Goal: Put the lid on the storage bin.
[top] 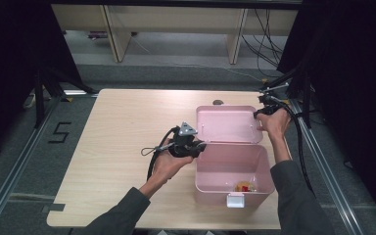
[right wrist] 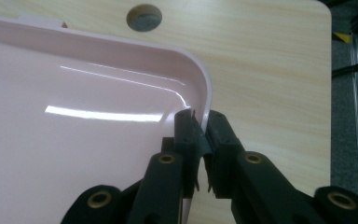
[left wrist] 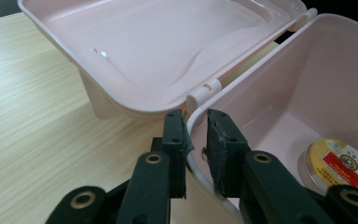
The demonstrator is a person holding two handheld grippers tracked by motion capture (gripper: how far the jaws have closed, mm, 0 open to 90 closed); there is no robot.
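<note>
A pale wood-grain surface (top: pixel 127 147) with rounded corners carries a glossy pink plastic box (top: pixel 232 171) on its right half. The box's hinged lid (top: pixel 227 125) lies open toward the far side. The left hand-held gripper (top: pixel 198 146) is clamped on the box's left wall near the hinge, probably to steady the box. The right hand-held gripper (top: pixel 258 113) has its jaws pinched on the lid's far right rounded corner, seemingly to swing it. A small round tin (top: pixel 245 186) with a red and gold label rests inside, near the front wall.

Grey floor (top: pixel 24 147), black curtains (top: pixel 10 49), desks (top: pixel 176 19) behind.
</note>
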